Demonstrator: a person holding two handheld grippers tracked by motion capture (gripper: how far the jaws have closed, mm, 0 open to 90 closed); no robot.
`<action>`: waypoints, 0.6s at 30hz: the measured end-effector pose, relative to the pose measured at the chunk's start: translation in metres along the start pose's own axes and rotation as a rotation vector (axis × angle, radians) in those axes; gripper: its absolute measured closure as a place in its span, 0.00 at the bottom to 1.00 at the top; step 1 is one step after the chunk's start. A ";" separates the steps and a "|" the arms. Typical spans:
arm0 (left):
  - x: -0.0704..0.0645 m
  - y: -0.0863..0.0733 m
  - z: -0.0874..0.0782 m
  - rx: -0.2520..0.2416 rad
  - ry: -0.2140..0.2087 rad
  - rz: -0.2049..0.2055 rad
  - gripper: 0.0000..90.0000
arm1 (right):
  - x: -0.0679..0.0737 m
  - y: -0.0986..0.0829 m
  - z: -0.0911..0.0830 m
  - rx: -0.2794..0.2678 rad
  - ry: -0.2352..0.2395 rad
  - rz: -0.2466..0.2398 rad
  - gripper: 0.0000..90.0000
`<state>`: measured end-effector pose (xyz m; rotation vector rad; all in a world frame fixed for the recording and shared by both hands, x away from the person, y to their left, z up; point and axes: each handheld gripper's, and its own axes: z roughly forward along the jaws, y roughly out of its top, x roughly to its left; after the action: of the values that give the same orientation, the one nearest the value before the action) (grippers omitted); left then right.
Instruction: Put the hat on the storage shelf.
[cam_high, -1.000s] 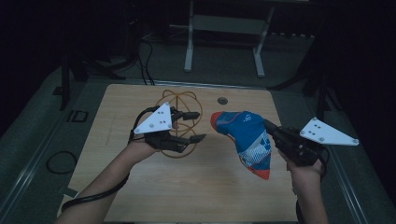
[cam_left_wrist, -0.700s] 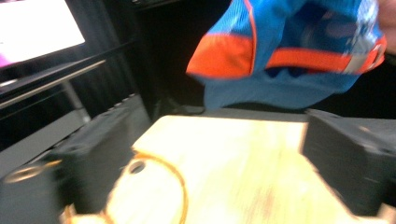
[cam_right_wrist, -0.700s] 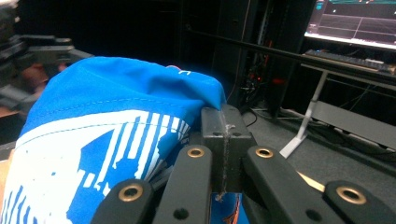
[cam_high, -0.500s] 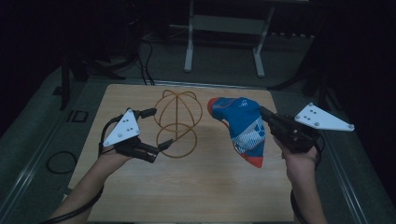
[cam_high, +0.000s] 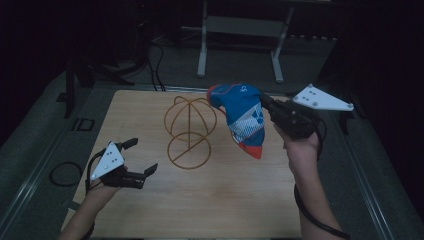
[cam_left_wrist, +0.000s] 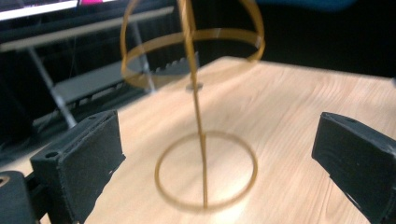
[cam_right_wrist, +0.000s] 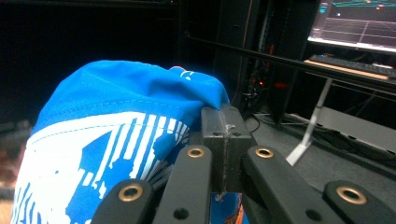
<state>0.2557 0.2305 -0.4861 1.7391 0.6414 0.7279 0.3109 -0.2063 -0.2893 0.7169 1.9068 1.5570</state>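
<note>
now cap clamped in right gripper, airborne.

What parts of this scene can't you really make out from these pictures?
- Cap in the right gripper view: its lower part is cut off by the frame edge and hidden behind the right gripper.
- Wire stand in the left gripper view: blurred, its top cut off.
- Cap's print in the high view: too small to read.

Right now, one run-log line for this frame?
right gripper: shut on blue cap, lifted | left gripper: open, empty | gold wire hat stand: bare, upright on wooden table
</note>
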 end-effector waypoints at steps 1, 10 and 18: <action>-0.001 -0.007 -0.001 0.012 0.012 -0.001 0.02 | 0.001 0.002 0.004 0.001 0.001 -0.001 1.00; -0.004 -0.049 -0.010 0.051 0.123 -0.036 0.02 | 0.018 0.018 0.045 0.011 0.023 -0.008 1.00; -0.004 -0.068 -0.028 0.045 0.179 -0.097 0.02 | 0.041 0.024 0.090 0.057 0.073 -0.022 1.00</action>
<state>0.2281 0.2635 -0.5459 1.6837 0.8642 0.8122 0.3482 -0.1114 -0.2837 0.6691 2.0121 1.5400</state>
